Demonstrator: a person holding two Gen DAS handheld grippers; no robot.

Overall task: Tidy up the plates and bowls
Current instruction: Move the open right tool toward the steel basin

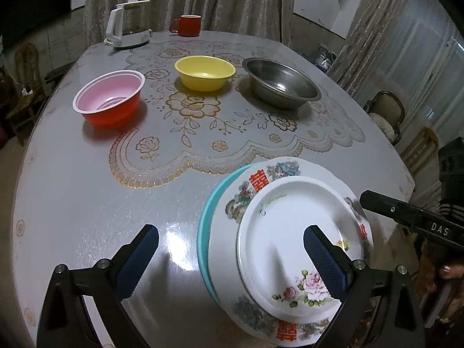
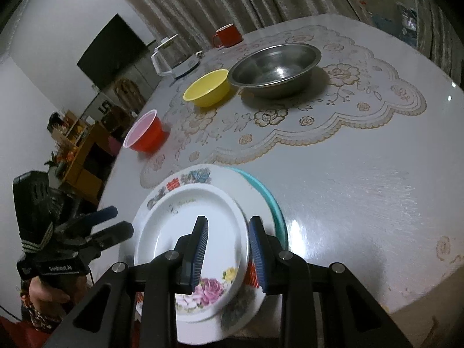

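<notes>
Tabletop (image 1: pixel 87 203): plate stack (image 1: pixel 290 232) nearest; bowls beyond it. Right tool (image 2: pixel 227 249) straddles the top plate's rim, not visibly pinching; left tool (image 1: pixel 232 258) spread wide.

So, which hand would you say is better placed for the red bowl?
Left: the left hand-held gripper is open, empty, nearer the red bowl; the right hand-held gripper hovers over the stacked plates.

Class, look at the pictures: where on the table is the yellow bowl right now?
In the left wrist view the yellow bowl stands mid-table on the lace mat, between the red bowl and the steel bowl.
</notes>
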